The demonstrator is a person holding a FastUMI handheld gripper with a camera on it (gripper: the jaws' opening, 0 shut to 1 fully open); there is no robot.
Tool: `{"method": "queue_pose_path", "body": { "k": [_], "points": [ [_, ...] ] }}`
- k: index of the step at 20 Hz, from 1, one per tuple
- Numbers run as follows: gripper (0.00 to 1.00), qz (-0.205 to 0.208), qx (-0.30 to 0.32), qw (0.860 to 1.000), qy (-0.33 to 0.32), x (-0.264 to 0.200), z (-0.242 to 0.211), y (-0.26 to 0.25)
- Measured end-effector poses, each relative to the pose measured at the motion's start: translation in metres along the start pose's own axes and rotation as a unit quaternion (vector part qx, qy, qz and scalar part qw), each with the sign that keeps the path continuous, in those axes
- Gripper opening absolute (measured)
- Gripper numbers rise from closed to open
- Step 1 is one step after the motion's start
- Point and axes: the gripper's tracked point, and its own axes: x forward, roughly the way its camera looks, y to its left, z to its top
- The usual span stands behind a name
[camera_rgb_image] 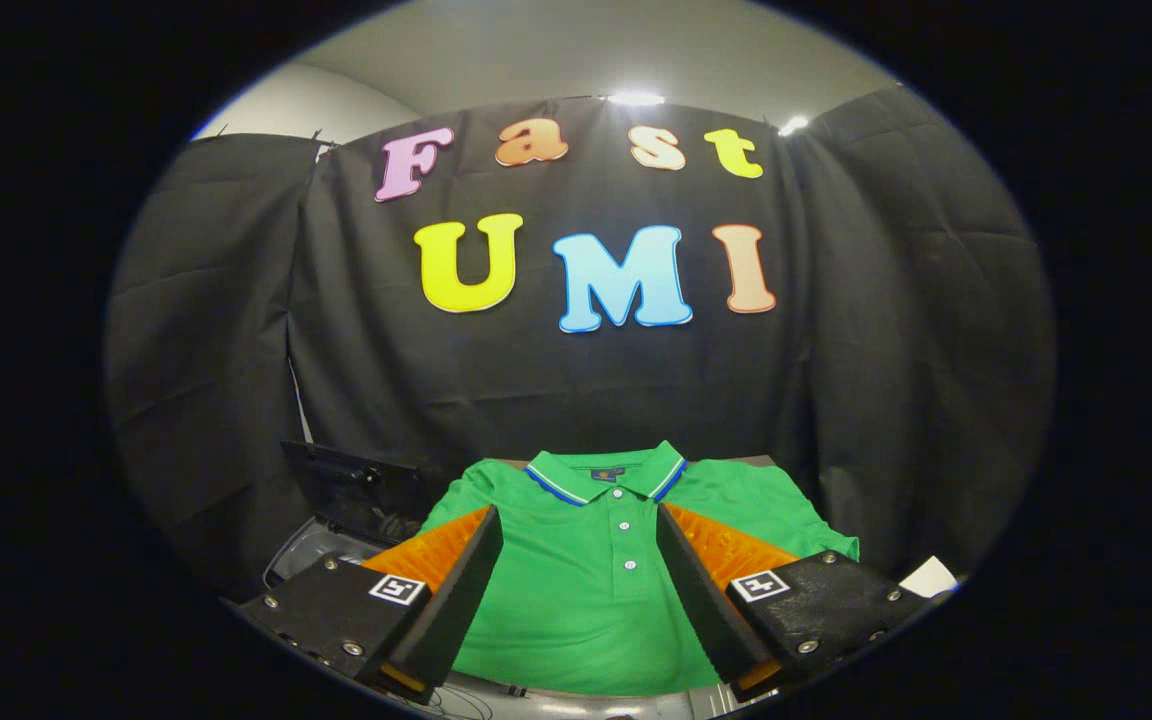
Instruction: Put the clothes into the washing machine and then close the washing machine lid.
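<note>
Gripper view: the gripper (576, 600) hangs wide open and empty over a green polo shirt (586, 590) spread flat on the surface, its soft, light cloth likely best pinched at a bunched fold, with the open washing machine (336, 520) just beside.

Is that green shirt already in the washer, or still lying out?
Still out. The green polo shirt lies spread flat, collar up, between the open tool fingers; the washer sits beside it, lid raised.
</note>
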Motion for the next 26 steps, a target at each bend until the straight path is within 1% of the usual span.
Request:
{"method": "queue_pose_path", "body": {
  "k": [5,7,10,13,14,17,18,19,20,21,22,24,25,26],
  "points": [
    [0.95,-0.004,0.014,0.996,0.090,0.046,-0.027,-0.017],
    [0.95,-0.007,0.014,0.994,0.111,0.060,-0.034,-0.022],
    [0.95,-0.006,0.007,0.990,0.142,0.083,-0.048,-0.027],
    [0.95,-0.001,-0.020,0.980,0.199,0.095,-0.076,-0.029],
    [0.97,0.004,-0.027,0.982,0.188,0.093,-0.071,-0.030],
    [0.92,0.006,-0.019,0.980,0.200,0.092,-0.070,-0.029],
    [0.81,0.009,-0.016,0.979,0.202,0.093,-0.072,-0.030],
    [0.73,0.013,-0.012,0.980,0.200,0.093,-0.073,-0.030],
    [0.59,0.016,-0.005,0.979,0.202,0.090,-0.073,-0.028],
    [0.52,0.022,0.006,0.979,0.202,0.089,-0.071,-0.027],
    [0.38,0.034,0.018,0.979,0.201,0.088,-0.072,-0.022],
    [0.14,0.051,0.043,0.978,0.197,0.088,-0.071,-0.018],
    [0.11,0.056,0.053,0.978,0.196,0.088,-0.070,-0.018],
    [0.05,0.059,0.074,0.976,0.195,0.087,-0.069,-0.018]
  ]
}}
